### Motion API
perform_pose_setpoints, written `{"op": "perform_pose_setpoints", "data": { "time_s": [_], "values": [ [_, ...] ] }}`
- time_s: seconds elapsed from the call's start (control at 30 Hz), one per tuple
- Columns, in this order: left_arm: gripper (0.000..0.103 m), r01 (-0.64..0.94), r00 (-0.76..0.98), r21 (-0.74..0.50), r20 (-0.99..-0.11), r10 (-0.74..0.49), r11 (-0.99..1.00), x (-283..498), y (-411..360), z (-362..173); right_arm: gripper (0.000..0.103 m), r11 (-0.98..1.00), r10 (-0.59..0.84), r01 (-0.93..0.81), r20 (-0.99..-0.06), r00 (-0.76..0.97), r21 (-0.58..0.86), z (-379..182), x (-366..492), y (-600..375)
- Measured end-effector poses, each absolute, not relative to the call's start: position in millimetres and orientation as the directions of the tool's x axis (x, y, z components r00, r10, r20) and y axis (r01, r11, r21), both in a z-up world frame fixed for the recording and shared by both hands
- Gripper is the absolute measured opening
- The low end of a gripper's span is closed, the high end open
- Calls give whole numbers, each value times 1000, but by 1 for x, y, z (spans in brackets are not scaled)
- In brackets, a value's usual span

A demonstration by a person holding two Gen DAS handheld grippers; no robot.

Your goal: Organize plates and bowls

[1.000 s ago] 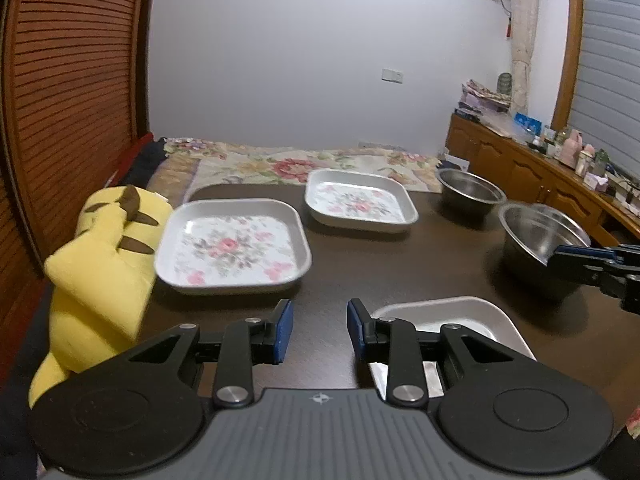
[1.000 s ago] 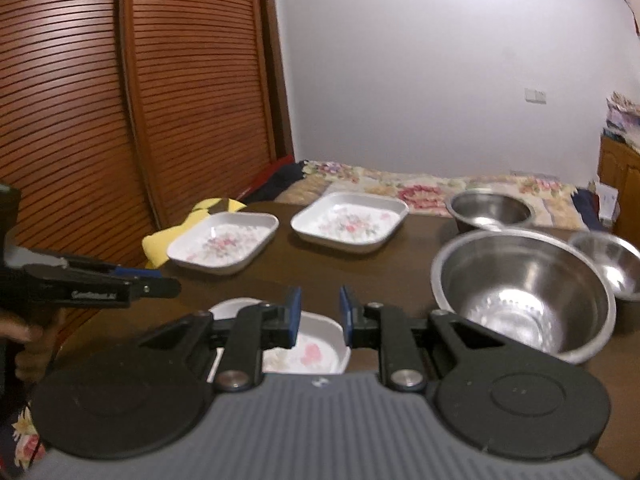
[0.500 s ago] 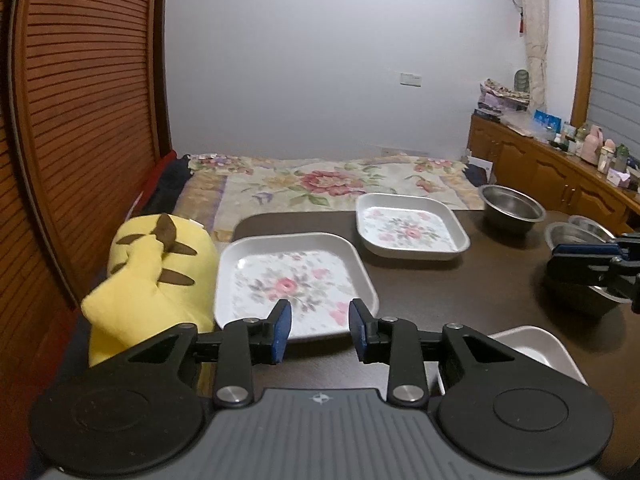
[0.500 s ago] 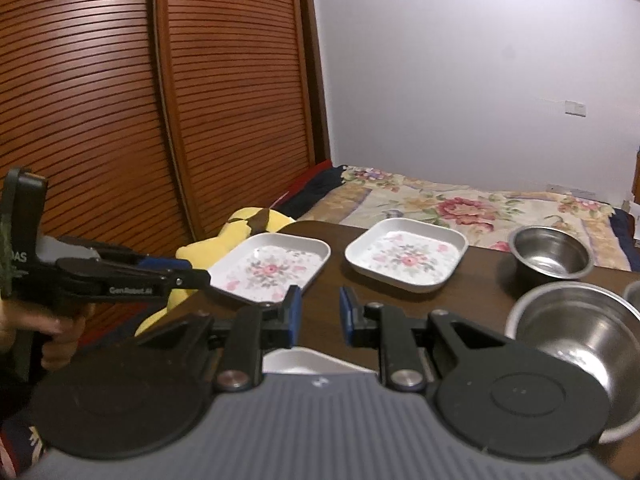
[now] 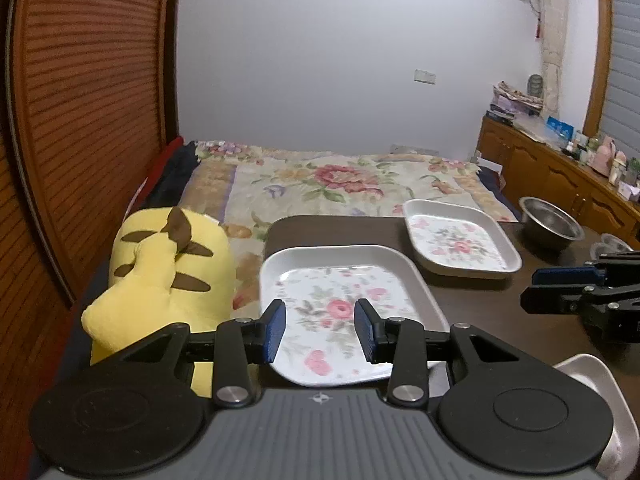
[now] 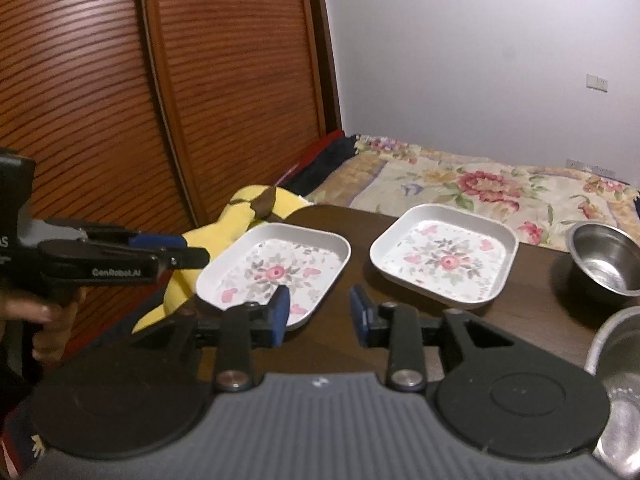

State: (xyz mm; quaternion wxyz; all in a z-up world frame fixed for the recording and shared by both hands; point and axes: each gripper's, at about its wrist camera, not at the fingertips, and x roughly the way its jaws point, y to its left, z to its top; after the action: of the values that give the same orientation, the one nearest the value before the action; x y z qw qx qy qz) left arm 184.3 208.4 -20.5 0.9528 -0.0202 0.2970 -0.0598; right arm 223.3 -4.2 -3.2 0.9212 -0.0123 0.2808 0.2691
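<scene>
My left hand-held gripper (image 5: 320, 330) has just been opening, empty, and now lines up over the near floral plate (image 5: 340, 308) on the surface (image 5: 500, 304); my right hand-held gripper (image 6: 318, 314) has opened too, also empty.

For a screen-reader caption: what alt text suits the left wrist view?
Left gripper, jaws open and empty, hovers over a floral square plate on a dark table; a yellow plush toy lies beside it, a second floral plate beyond.

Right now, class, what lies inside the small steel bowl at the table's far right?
Nothing that shows: the small steel bowl reveals only bare, shiny metal inside. Its near wall hides part of the bottom, so that strip cannot be checked.
</scene>
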Motion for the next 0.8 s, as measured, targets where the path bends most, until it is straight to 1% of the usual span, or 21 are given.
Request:
{"op": "perform_pose_setpoints", "data": {
  "time_s": [0.33, 0.57, 0.8],
  "values": [
    [40, 97, 797, -109, -587, -143, 989, 213, 237, -41, 34, 851, 478, -511, -584, 656, 121, -16, 266, 30],
    [39, 102, 787, -143, -594, -168, 984, 221, 246, -52, 34, 853, 471, -502, -626, 621, 143, -31, 289, 39],
    [35, 108, 781, -159, -597, -182, 981, 226, 247, -58, 33, 848, 476, -508, -644, 599, 154, -37, 297, 44]
  ]
}}
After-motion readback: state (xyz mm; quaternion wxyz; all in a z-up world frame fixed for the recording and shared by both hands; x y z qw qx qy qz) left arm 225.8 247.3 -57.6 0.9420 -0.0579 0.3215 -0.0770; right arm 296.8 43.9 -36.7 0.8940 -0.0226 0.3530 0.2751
